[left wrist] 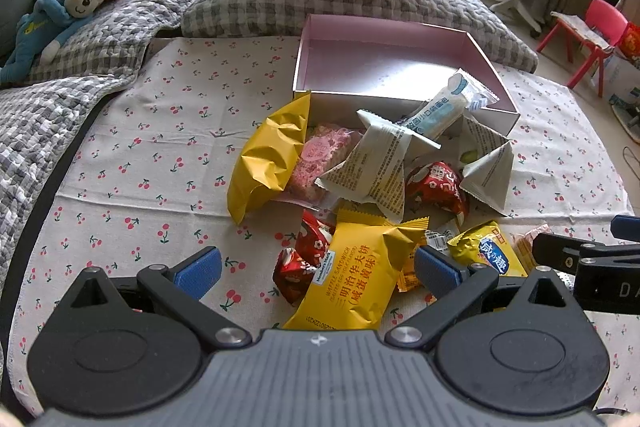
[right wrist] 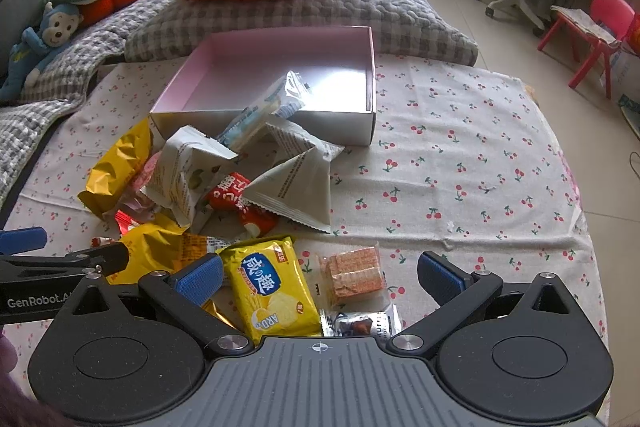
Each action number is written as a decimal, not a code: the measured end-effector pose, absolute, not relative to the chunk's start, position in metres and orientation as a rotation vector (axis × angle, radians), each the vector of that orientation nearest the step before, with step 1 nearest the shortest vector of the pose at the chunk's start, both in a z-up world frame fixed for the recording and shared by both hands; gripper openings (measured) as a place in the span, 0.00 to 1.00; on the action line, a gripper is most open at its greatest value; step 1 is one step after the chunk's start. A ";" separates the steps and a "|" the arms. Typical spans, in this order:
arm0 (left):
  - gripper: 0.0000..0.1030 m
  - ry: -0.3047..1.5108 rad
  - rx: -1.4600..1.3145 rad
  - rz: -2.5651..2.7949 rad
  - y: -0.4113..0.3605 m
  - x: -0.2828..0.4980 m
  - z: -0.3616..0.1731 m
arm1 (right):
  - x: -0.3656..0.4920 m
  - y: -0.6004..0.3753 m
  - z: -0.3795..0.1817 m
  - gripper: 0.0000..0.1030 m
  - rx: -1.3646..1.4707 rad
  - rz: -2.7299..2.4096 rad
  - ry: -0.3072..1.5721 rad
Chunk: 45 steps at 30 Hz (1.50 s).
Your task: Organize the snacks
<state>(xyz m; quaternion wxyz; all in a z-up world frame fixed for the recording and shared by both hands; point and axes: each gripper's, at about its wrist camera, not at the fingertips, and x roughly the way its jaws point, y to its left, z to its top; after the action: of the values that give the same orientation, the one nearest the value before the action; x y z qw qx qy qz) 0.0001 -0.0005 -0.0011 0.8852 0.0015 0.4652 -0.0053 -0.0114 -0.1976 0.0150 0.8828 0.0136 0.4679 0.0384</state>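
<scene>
Currently both tools released: left tool (left wrist: pixel 318 269) over waffle packet (left wrist: pixel 352 283), right tool (right wrist: pixel 320 273) over cracker packet (right wrist: pixel 272 287); snacks heaped near pink box (right wrist: pixel 370 67); risk: overlapping slippery wrappers dragging neighbours, blue-white packet (right wrist: pixel 264 107) sliding off box wall.

Both tools are held low and level, side by side, the left tool (left wrist: pixel 318 269) and the right tool (right wrist: pixel 320 273) each with blue-padded fingers spread wide apart and gripping nothing between them.
</scene>
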 end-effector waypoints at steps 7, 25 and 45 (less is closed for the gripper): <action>1.00 0.967 0.003 -0.011 -0.001 0.000 -0.001 | -0.012 -0.198 0.014 1.00 0.030 0.079 0.975; 1.00 0.966 0.003 -0.012 -0.001 0.000 -0.001 | -0.012 -0.198 0.014 1.00 0.031 0.079 0.975; 1.00 0.967 -0.006 -0.013 0.001 -0.001 -0.001 | -0.011 -0.200 0.014 1.00 0.037 0.075 0.980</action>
<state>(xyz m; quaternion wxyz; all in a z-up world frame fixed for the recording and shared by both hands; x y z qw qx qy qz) -0.0007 0.0008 -0.0011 0.8854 -0.0031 0.4648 -0.0064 -0.0107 -0.1998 0.0141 0.8816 0.0179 0.4704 0.0358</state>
